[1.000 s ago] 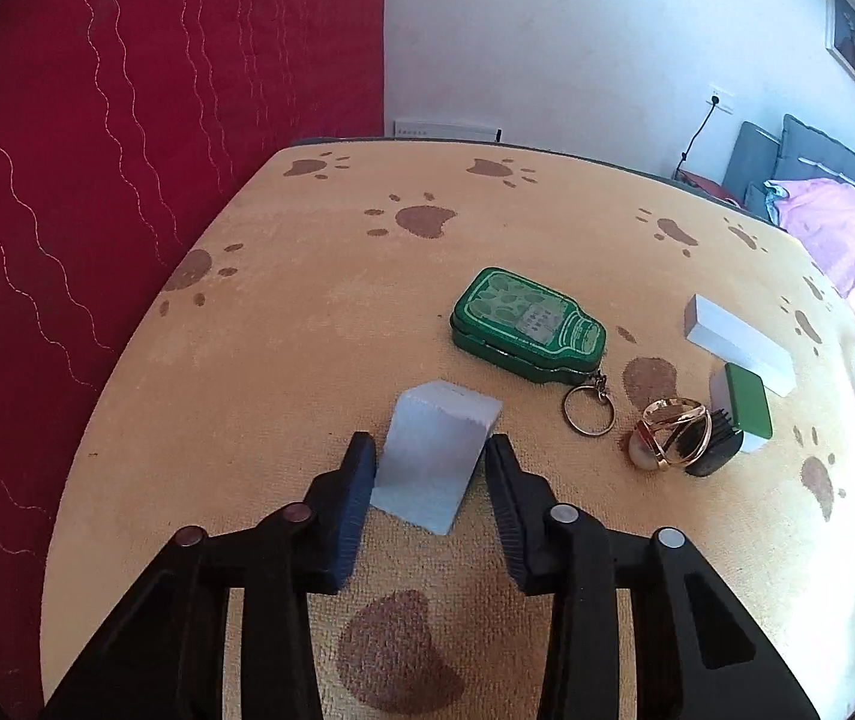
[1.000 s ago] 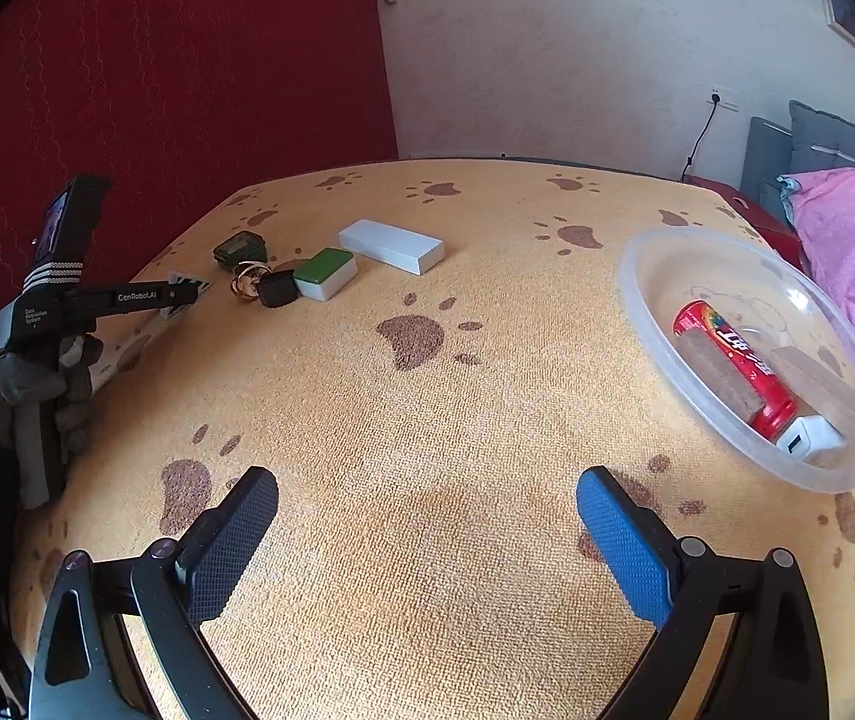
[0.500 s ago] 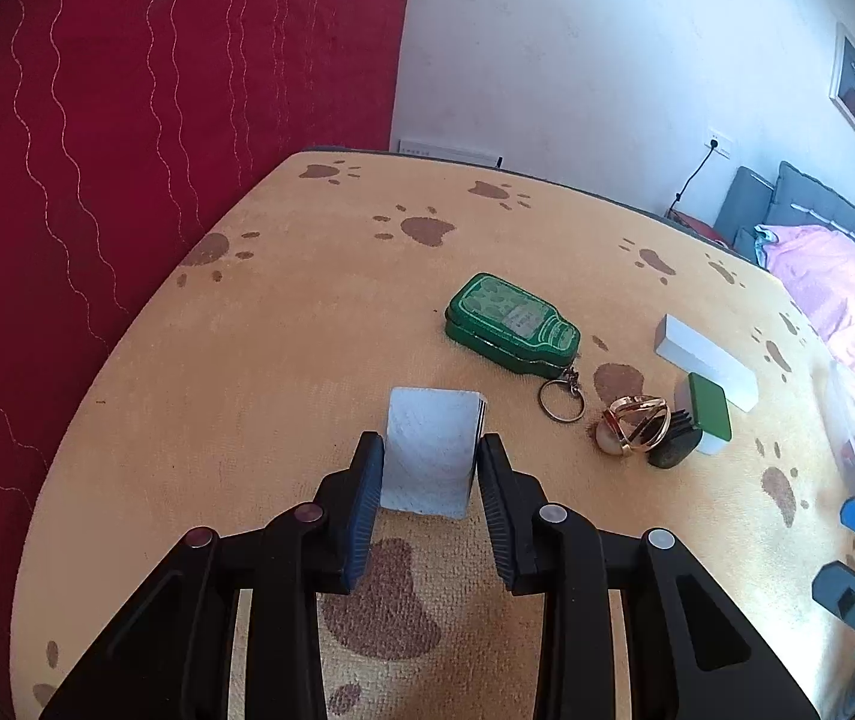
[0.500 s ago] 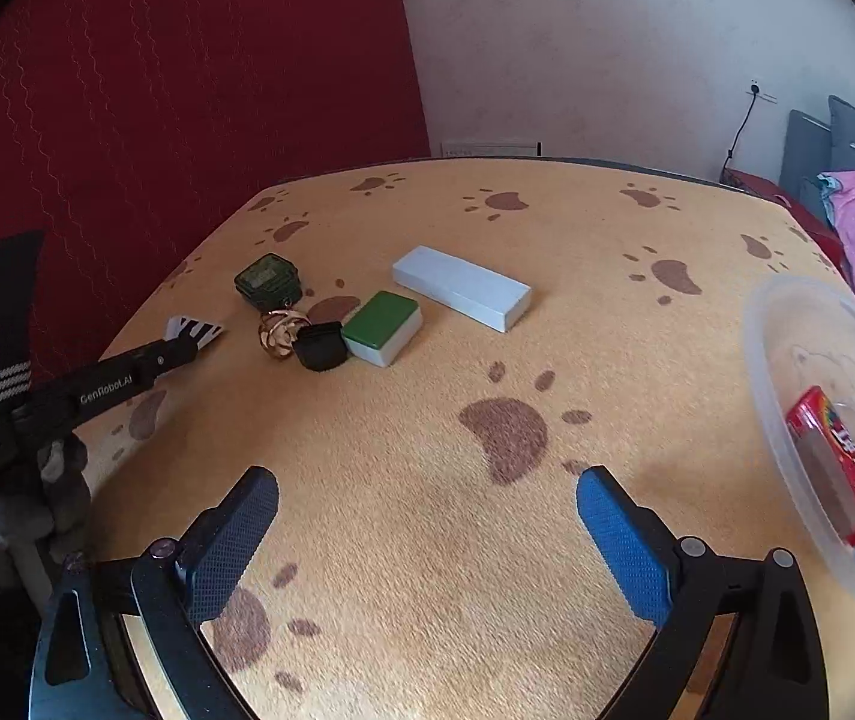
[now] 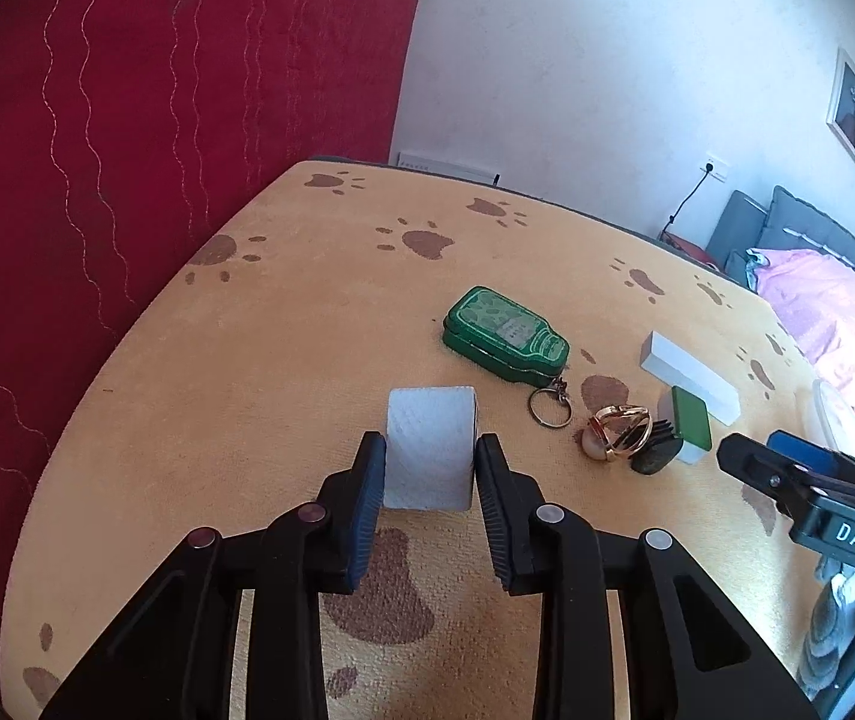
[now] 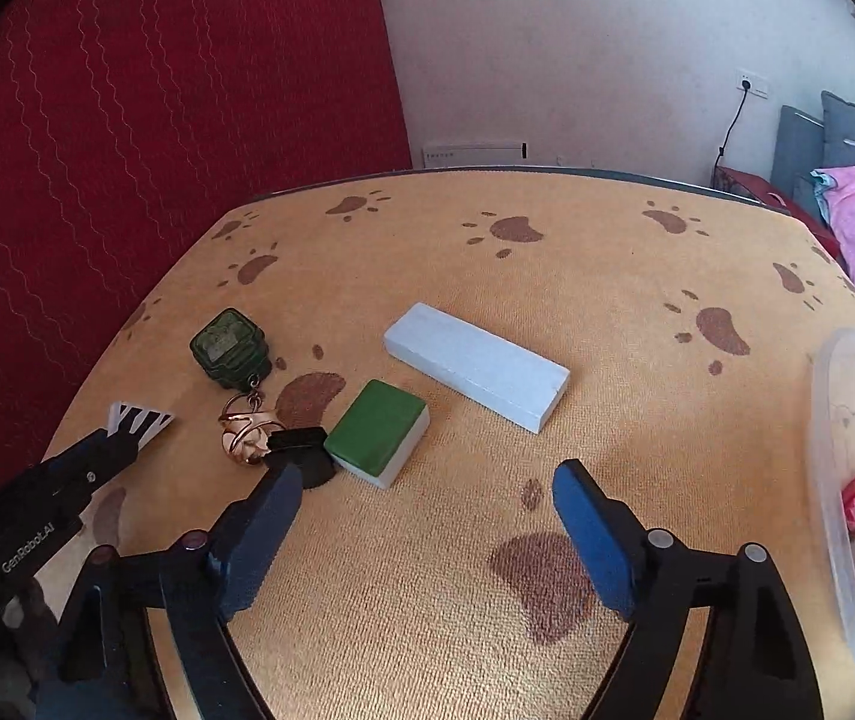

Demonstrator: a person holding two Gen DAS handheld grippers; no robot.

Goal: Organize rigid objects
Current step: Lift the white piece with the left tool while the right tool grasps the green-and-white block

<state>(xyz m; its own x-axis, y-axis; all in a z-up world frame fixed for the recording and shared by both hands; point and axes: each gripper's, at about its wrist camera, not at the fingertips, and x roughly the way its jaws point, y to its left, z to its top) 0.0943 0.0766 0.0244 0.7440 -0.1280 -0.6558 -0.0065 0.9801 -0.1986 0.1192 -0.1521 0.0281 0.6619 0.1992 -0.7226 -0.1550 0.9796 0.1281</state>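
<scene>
I am working over a wide surface (image 6: pixel 607 276) covered in orange cloth printed with brown paw marks. At its right edge sits the clear round plastic tub (image 6: pixel 835 420), already holding a red packet — I judge that to be where the loose pieces belong.

Next in size is the long pale-grey rectangular block (image 6: pixel 475 367), lying flat near the middle. Just in front of it lies the green-topped white tile (image 6: pixel 380 432), and left of that a cluster: the dark green bottle-shaped tin on a keyring (image 5: pixel 504 336), a gold ring with a pearl (image 5: pixel 613 433) and a small black piece I cannot identify.

My left claw (image 5: pixel 431 468) is clamped on the small pale-grey wooden cube (image 5: pixel 431 447), its pads pressing both side faces; whether the cube is clear of the cloth I cannot tell. My right claw (image 6: pixel 421 516) has just been closing a little but stands apart with nothing between the pads, aimed short of the green tile.

To do this step well, I would keep the left squeeze steady and square so the cube does not pivot, lift before travelling — the cloth could drag it — and carry it wide of the right claw, which is close alongside. For the tile, I would straddle its short sides, keeping the left pad off the black piece touching it.
</scene>
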